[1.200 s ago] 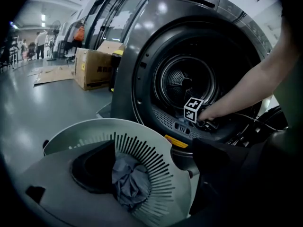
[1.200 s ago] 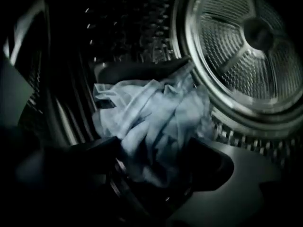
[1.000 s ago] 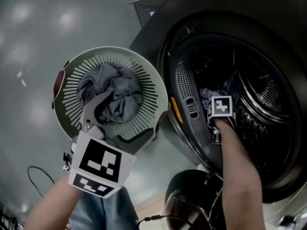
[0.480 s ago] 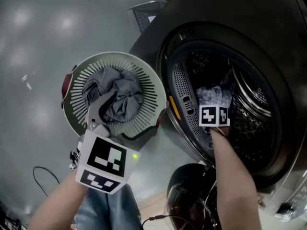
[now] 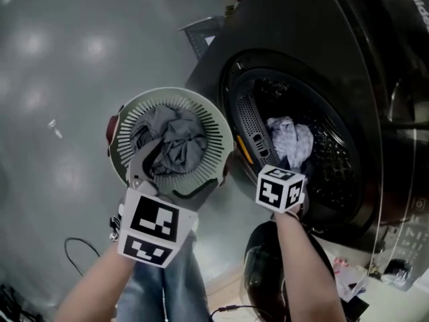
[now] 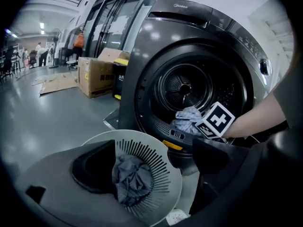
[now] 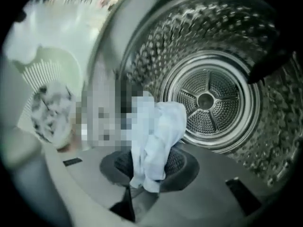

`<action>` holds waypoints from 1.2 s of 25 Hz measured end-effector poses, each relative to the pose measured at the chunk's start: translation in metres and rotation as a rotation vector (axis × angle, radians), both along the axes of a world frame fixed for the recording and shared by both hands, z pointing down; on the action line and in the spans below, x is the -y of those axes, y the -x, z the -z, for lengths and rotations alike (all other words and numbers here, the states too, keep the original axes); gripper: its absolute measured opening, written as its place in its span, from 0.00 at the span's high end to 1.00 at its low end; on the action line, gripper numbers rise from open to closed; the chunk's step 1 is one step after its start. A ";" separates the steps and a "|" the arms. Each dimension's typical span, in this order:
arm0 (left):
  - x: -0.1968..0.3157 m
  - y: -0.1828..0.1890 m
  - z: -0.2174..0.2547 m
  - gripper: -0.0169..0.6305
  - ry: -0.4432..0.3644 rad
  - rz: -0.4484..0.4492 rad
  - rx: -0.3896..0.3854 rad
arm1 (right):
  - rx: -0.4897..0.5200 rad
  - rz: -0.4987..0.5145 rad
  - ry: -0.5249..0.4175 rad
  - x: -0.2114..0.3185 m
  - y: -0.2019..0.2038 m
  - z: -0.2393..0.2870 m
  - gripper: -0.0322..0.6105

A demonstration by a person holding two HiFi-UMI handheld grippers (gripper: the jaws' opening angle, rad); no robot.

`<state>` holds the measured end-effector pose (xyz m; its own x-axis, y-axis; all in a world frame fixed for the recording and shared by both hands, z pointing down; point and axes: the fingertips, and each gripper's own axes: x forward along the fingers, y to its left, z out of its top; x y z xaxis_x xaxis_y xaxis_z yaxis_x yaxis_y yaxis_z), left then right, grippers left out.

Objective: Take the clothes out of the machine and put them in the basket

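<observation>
- Down at your right gripper (image 7: 142, 190), the jaws have just been closing and now pinch one end of a pale cloth (image 7: 158, 136). It sits at the mouth of the drum (image 7: 208, 98), not clear of the machine (image 5: 348, 79) yet.
- Your left gripper (image 6: 149, 160) has its jaws spread wide with nothing pinched, far as I can see. It hovers right above the basket (image 5: 218, 123).
- Progress-wise, a grey bundle of clothes (image 5: 171, 139) is already lying in the basket, so I'd call that part done. The pale cloth has yet to get across to the basket and be let go.
- The drum behind the cloth looks bare to me, so this could be the last piece. Part of it is hidden though, so it's worth a look.
- Stuff in the way:
  - the perforated lip (image 5: 249, 123) of the opening, which the cloth could snag on
  - the open door (image 5: 265, 274) down under your right arm
  - your own left gripper, parked over the basket's opening
- Around you: cardboard boxes (image 6: 97, 74) beside the machine on the grey floor (image 5: 53, 79), well apart from the basket.
</observation>
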<state>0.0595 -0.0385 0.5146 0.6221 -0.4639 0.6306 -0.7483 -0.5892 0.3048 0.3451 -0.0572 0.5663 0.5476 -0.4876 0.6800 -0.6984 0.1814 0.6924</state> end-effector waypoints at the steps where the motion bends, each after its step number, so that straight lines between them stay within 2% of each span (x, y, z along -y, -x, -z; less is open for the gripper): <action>1: -0.001 0.002 0.003 0.19 -0.001 0.003 0.004 | 0.038 -0.006 -0.026 -0.003 0.012 0.006 0.80; 5: -0.007 0.014 0.016 0.19 0.012 0.030 0.018 | 0.168 -0.041 -0.122 -0.012 0.046 0.038 0.80; 9: -0.010 0.034 0.026 0.19 0.024 0.082 0.033 | 0.241 -0.021 -0.153 -0.015 0.073 0.064 0.81; 13: -0.008 0.054 0.036 0.19 0.030 0.133 0.043 | 0.343 -0.075 -0.186 -0.021 0.091 0.080 0.80; 16: -0.006 0.069 0.048 0.19 0.019 0.150 0.069 | 0.392 -0.071 -0.195 -0.023 0.109 0.093 0.80; 22: -0.002 0.084 0.080 0.19 -0.025 0.134 0.093 | 0.488 0.016 -0.169 -0.027 0.160 0.117 0.80; 30: -0.012 0.107 0.102 0.19 -0.039 0.150 0.117 | 0.634 0.020 -0.213 -0.032 0.212 0.158 0.80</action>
